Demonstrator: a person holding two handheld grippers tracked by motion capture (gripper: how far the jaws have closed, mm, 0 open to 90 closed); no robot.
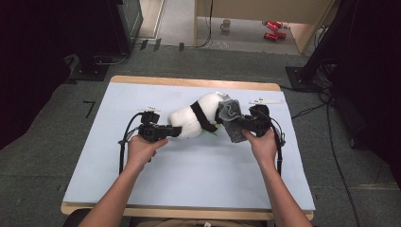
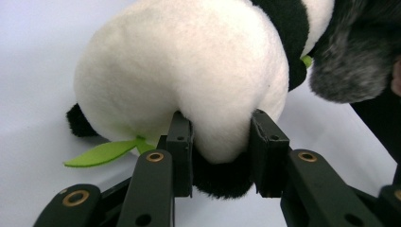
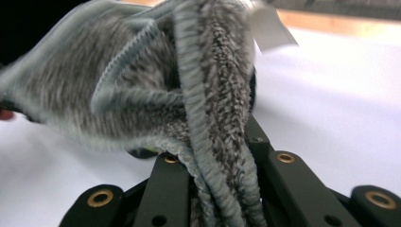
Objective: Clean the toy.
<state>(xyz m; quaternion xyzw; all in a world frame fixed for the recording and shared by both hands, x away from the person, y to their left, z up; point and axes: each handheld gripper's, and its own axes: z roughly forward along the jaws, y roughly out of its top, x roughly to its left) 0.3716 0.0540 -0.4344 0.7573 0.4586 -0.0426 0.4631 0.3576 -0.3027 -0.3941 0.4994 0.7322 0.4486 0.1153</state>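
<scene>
A black-and-white panda plush lies on its side in the middle of the table. My left gripper is shut on the plush's lower end; in the left gripper view its jaws squeeze a white bulge of the panda plush at my left gripper. A grey fuzzy cloth with a pale blue hem rests against the plush's head. My right gripper is shut on that grey cloth, which bunches up between the jaws of my right gripper. A green felt leaf pokes out under the plush.
A pale blue sheet covers the wooden table. On the floor beyond stand a mug and red cans. Black stands flank the table's far corners.
</scene>
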